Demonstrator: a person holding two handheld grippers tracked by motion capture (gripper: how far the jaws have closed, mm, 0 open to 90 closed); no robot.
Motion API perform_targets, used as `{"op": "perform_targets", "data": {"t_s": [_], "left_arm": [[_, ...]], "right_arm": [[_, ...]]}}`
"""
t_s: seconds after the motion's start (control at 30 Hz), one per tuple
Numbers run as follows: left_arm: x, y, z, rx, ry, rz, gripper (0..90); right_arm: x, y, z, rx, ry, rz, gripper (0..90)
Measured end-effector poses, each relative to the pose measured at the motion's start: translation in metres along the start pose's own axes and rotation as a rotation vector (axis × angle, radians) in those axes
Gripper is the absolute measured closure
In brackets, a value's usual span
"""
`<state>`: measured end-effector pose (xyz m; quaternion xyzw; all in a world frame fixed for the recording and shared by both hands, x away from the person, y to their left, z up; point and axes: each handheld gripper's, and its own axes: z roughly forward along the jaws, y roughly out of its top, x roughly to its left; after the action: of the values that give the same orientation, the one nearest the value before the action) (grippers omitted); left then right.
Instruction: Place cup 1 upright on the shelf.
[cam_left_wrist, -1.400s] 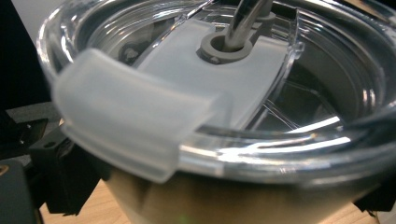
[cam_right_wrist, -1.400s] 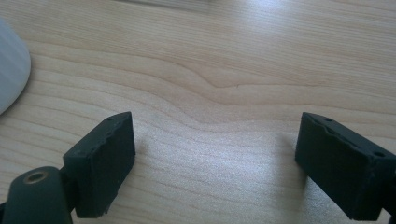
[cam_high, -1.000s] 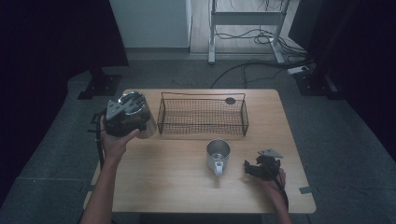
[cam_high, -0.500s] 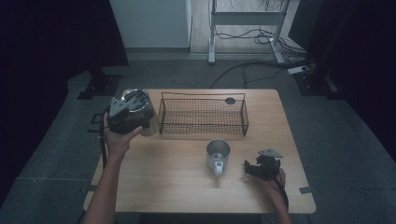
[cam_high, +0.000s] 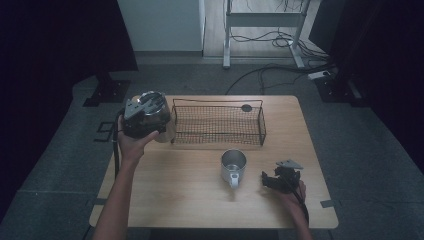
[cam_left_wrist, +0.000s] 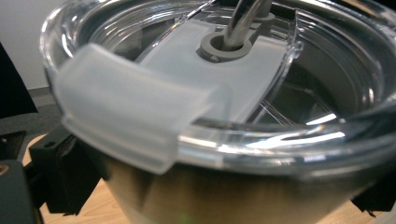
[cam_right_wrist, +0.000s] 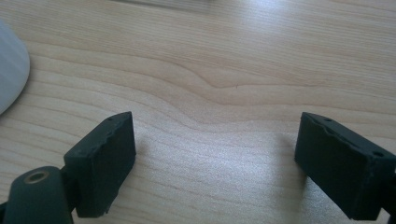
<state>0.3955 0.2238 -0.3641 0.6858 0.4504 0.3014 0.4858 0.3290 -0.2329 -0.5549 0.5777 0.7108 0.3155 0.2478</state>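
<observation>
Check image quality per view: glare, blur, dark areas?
High view: room dark around the lit table, soft overall. Left gripper view: clear-lidded tumbler very close, near flap blurred, bright glare streaks on the lid rim. Right gripper view: wood grain sharp, right claw pads slightly soft, faint shadows beneath them.

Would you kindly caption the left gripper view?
Left hand-held gripper clamps a clear-lidded steel tumbler.

High view overhead, facing forward-down on table (cam_high: 200, 200); gripper views close-up; right one shares tabletop.
</observation>
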Motion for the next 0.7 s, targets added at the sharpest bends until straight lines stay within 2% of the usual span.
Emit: {"op": "perform_targets", "data": {"t_s": [0.7], "left_arm": [[-0.001,0.007,0.014,0.016,0.002,0.0,4.0]], "right_arm": [[0.0,0.0,0.0,-0.003,-0.001,0.001,12.1]]}}
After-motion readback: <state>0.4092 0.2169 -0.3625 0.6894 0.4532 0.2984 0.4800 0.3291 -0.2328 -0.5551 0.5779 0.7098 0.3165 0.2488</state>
